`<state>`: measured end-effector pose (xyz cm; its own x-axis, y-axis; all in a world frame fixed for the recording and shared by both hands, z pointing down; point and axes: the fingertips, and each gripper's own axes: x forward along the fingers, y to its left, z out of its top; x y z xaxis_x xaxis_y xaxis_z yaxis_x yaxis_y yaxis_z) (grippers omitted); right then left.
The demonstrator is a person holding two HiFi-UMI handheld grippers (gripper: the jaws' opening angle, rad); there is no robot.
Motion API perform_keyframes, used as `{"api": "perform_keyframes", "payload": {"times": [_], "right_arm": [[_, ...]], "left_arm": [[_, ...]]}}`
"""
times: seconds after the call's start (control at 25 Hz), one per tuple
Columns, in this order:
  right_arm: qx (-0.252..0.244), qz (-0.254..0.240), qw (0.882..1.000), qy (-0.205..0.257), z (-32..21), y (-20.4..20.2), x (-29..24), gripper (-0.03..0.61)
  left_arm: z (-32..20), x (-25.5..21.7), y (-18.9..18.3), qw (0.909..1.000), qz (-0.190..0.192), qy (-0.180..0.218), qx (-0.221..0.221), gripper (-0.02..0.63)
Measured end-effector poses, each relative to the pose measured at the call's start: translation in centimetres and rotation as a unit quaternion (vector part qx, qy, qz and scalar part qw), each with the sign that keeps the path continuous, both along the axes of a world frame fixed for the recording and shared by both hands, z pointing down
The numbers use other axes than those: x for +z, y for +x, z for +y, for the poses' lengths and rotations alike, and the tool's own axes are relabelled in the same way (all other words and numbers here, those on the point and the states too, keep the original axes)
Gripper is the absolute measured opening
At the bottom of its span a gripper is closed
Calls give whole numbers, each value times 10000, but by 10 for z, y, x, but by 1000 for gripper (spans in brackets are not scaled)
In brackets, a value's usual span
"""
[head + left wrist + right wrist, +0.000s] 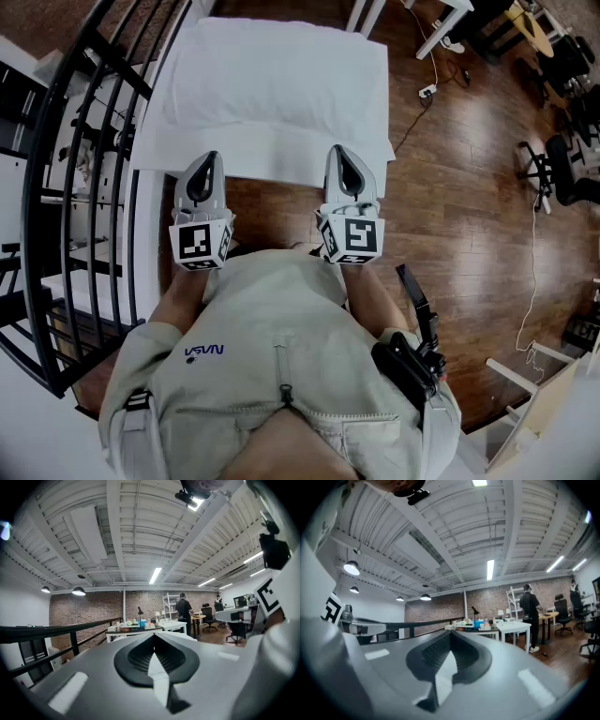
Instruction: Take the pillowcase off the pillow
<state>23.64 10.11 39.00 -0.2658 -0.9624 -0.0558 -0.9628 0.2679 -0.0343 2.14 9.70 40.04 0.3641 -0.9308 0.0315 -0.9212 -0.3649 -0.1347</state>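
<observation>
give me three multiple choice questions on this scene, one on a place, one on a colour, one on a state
1. Where is the pillow in the head view?
A. behind the person
B. straight ahead of the left gripper and right gripper
C. hanging on a shelf

2. What colour is the pillowcase?
A. blue
B. red striped
C. white

3. How do the two grippers' jaws stand?
A. both shut, with nothing between them
B. both wide open
C. one shut on a cup

Answers:
1 B: the head view shows the pillow just beyond both gripper tips.
2 C: the fabric is plain white all over.
3 A: each gripper view shows its jaws together, with only the room beyond.
</observation>
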Motion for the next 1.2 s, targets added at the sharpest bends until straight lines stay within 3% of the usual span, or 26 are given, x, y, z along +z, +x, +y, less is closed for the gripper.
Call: {"api": "perform_keyframes", "payload": {"times": [0.24, 0.48, 0.68, 0.88, 0.96, 1.2], "right_arm": [[-166, 115, 9998, 36, -15, 7, -6, 3], [-322, 359, 9988, -31, -67, -28, -8, 5], [-267, 546, 9981, -79, -94, -49, -12, 5], [-125, 702, 9973, -185, -167, -117, -10, 5], [-96, 745, 9967, -292, -194, -137, -19, 15], [-453, 1107, 9910, -597, -242, -199, -17, 66]], "left_arm": [[-13, -9, 4, 9999, -93, 85, -30, 6], [-71, -7, -34, 9999, -78, 77, -74, 6], [-110, -3, -46, 9999, 73, 59, 138, 6], [-190, 6, -94, 9984, 236, -59, 511, 6], [-216, -1, -105, 9973, 260, -156, 666, 37], [-255, 5, -140, 9945, 204, -438, 927, 55]]}}
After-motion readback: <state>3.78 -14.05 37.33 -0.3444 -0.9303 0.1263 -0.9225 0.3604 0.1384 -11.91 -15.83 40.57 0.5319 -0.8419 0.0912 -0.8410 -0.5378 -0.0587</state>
